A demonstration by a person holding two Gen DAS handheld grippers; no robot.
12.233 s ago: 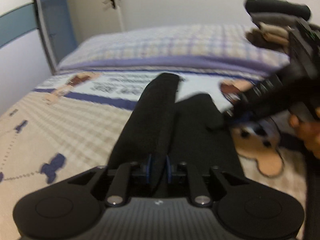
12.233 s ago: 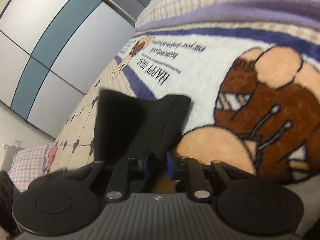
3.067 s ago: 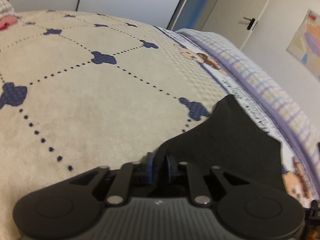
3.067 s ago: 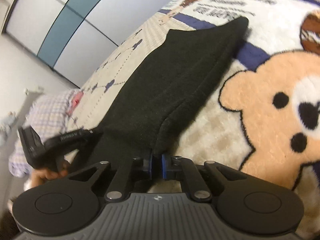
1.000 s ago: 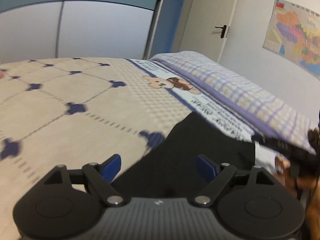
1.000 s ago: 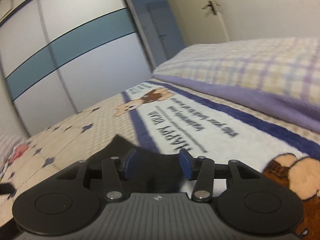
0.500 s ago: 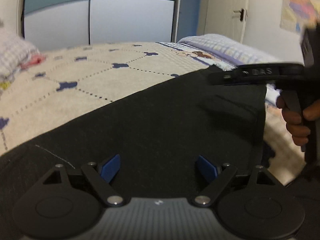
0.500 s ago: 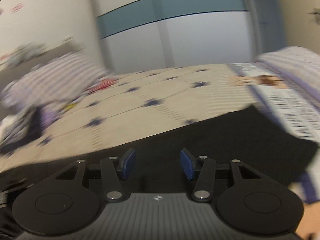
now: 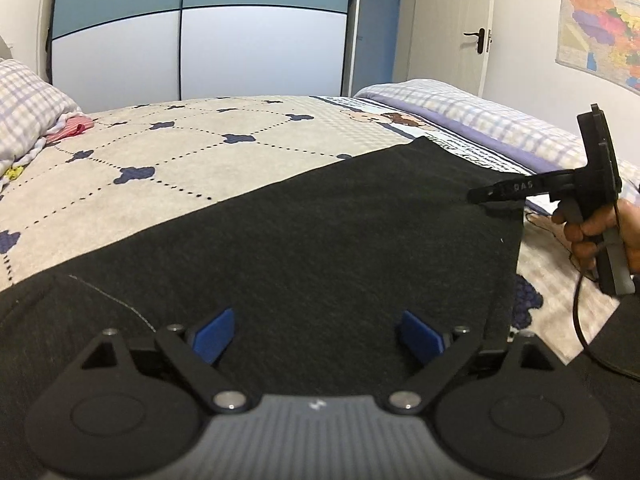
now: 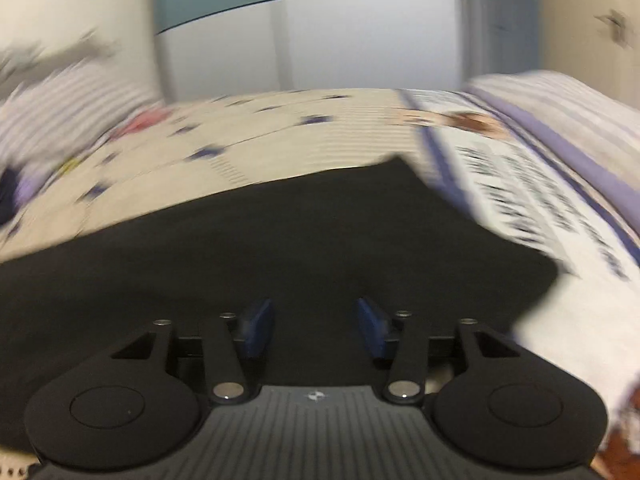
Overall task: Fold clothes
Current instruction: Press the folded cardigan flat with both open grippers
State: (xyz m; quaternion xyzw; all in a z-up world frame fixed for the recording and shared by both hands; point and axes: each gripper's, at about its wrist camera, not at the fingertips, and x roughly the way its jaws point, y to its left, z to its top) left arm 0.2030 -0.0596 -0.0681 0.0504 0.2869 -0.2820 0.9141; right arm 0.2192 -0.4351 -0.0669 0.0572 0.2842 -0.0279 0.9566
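A black garment (image 9: 320, 232) lies flat across the bed, its far corner pointing at the purple-edged blanket. My left gripper (image 9: 316, 332) hovers over the garment's near edge with its jaws wide and still opening; only flat cloth shows beneath, and nothing is pinched. In the left wrist view my right gripper (image 9: 486, 200), held by a hand (image 9: 600, 236), reaches over the garment's right edge. The right wrist view is blurred: that right gripper (image 10: 314, 326) has its jaws partly apart and closing above the black cloth (image 10: 280, 240), the pads clear of it.
The beige blanket (image 9: 180, 168) with navy shapes covers the bed, with a bear-print strip (image 9: 384, 118) at the right. A checked pillow (image 9: 24, 108) and pink cloth (image 9: 72, 130) lie far left. A wardrobe (image 9: 200, 48), a door (image 9: 452, 28) and a wall map (image 9: 600, 20) stand behind.
Both grippers have come from the garment's far corner to its near edge. In the last half second the left stayed put with jaws wider; the right swung sideways, its jaws narrower.
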